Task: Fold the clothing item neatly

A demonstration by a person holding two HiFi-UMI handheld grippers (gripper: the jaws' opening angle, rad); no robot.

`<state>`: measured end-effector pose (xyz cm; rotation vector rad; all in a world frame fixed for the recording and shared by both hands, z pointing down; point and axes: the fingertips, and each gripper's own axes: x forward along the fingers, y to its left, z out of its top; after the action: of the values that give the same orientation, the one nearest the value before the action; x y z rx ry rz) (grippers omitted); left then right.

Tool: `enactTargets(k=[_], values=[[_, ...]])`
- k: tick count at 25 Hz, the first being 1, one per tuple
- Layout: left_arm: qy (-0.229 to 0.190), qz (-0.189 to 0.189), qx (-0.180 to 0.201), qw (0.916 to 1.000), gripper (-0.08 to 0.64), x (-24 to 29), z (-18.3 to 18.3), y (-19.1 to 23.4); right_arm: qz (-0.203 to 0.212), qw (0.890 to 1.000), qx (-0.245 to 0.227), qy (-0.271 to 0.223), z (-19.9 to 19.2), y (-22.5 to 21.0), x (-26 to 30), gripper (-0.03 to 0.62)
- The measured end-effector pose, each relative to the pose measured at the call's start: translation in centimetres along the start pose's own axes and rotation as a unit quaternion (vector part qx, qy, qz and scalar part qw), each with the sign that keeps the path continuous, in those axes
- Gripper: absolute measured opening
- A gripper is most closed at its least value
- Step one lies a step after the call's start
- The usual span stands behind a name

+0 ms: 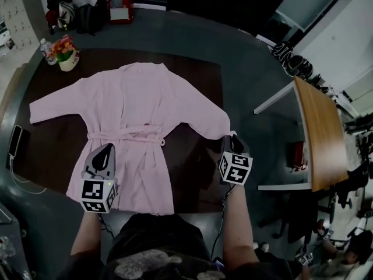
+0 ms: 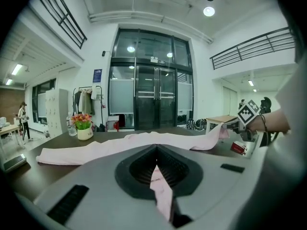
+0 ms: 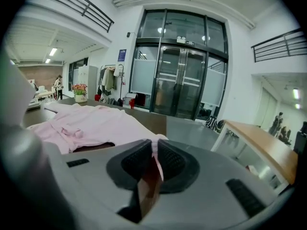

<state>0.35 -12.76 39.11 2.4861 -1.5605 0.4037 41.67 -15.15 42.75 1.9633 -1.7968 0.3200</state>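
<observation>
Tabletop [image 1: 49, 153]: dark wood. It carries the garment, which fills its middle.
Sleeve at frame left [image 1: 55, 105]: lies flat, stretched out toward the left edge. Neither hand-held gripper is near it.
Left hand-held gripper [image 1: 105, 151]: at lower left in the head view. Its jaws are pinched tight on a strip of pink cloth at the robe's left side edge, just below the belt [image 1: 125, 136].
Robe [image 1: 140, 107]: pink and spread front-up, with the collar toward the top of the frame and the hem at the bottom. Its long axis runs top to bottom and the sleeves lie across it.
Sleeve at frame right [image 1: 204, 120]: slants down and right from the shoulder to its cuff.
Right hand-held gripper [image 1: 233, 139]: right of centre, jaws drawn narrow on that cuff's cloth at the tabletop's right side.
Deciding relation: the robe's body lies left of the right hand-held gripper, the nearer one to this sleeve. The likely fold carries the cuff leftward across the long axis.
</observation>
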Motion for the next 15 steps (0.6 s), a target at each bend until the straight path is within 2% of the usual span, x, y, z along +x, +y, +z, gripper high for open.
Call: enactTargets(k=[6, 9, 15], values=[[0.005, -0.003, -0.008, 0.9999, 0.009, 1.1, -0.3, -0.6, 0.014, 0.998, 0.054, -0.013, 0.8, -0.8, -1.0, 0.028], [0.003, -0.001, 0.007, 1.0, 0.009, 1.3, 0.6, -1.5, 0.032, 0.996, 0.079, -0.037, 2.6, -1.0, -1.7, 0.028], [-0.019, 0.019, 0.015, 0.9995, 0.009, 1.5, 3.2, -1.3, 0.074, 0.992, 0.089, -0.05, 5.1, 2.5, -1.1, 0.028]])
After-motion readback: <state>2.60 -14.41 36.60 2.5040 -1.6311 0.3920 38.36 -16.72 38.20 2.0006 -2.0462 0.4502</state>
